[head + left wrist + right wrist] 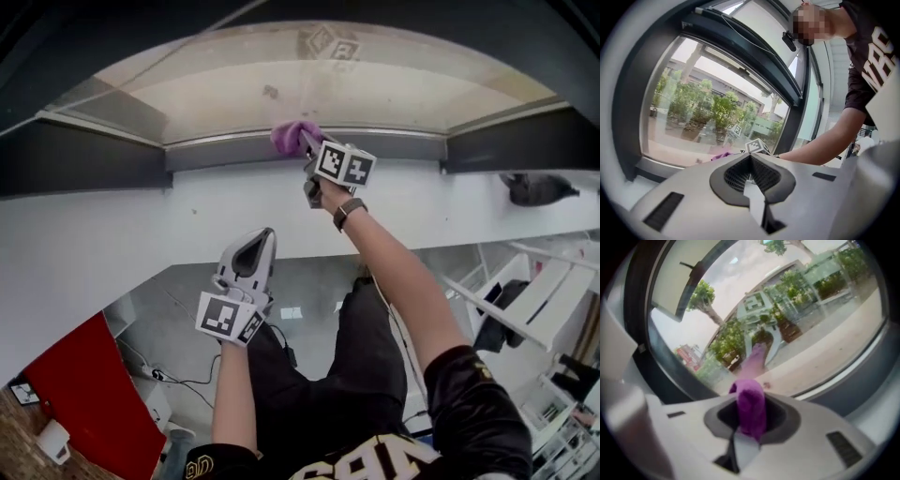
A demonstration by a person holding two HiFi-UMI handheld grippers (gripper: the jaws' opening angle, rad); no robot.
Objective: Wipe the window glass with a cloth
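Far left and low in the head view, a red flat panel point(89, 394) leans by the grey floor point(309, 281), with thin dark cables point(173, 380) trailing beside it. Above runs the dark metal window frame point(84, 155), and under it a broad white wall band point(112, 234).

The left tongs point(261, 242) hang well below the frame, near the person's body and clear of the window. In the left gripper view these tongs point(751, 164) have their jaws pressed together with nothing between them, and they face the window glass point(693, 112) from a distance.

Right of centre, the person's right arm reaches up and far, a dark wristwatch point(349, 213) on the wrist. The right tongs point(305, 142) pinch a bunched purple cloth point(292, 136) at the bottom edge of the window glass point(309, 84), just above the lower frame rail. In the right gripper view the purple cloth point(751, 404) stands upright out of the jaws of the right tongs point(751, 425), which are clamped on it. Its top meets its own pale reflection in the window glass point(811, 333), so it looks to be touching the pane. Trees and a building show beyond.

Further right, a small dark object point(536, 189), too unclear to name, sits on the white band. At the far right, lower down, stands a white slatted rack point(525, 300).
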